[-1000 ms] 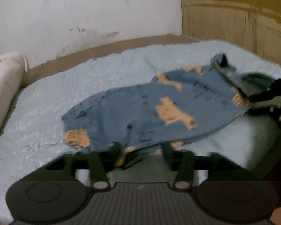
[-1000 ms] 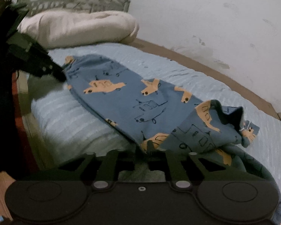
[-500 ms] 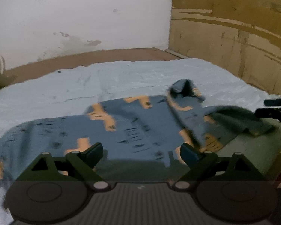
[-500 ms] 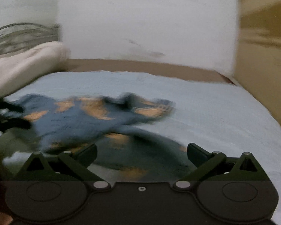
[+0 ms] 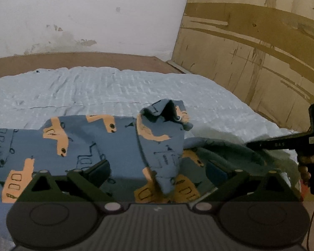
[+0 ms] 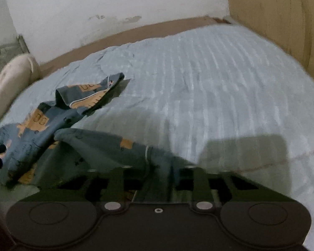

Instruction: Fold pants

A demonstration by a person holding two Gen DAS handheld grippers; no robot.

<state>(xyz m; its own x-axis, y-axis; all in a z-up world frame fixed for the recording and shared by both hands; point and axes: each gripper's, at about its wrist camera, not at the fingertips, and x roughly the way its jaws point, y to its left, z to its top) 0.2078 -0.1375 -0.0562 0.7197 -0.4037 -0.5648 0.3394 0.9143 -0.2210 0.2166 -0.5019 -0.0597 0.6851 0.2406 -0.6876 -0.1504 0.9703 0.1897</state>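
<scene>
Blue pants [image 5: 83, 146] with orange vehicle prints lie crumpled across the near side of the bed, one part bunched up into a peak [image 5: 165, 113]. My left gripper [image 5: 157, 171] hovers low over them, its jaws opening wide; cloth lies under the gap but the pads do not press on it. My right gripper [image 6: 157, 169] is shut on a piped edge of the pants [image 6: 41, 129], which runs up between its fingers. In the left wrist view the right gripper [image 5: 253, 144] reaches in from the right to the darker fold.
A pale blue quilted bedspread [image 5: 94, 87] covers the bed. A scuffed white wall runs behind it and a wooden panel [image 5: 251, 52] stands at the right. A cream pillow [image 6: 8, 79] lies at the left end. A hand [image 5: 305, 167] holds the right gripper's handle.
Both grippers let go of the pants and slid right along the bed. The left now stands wide open. The right opened, then shut on the pants' edge.
</scene>
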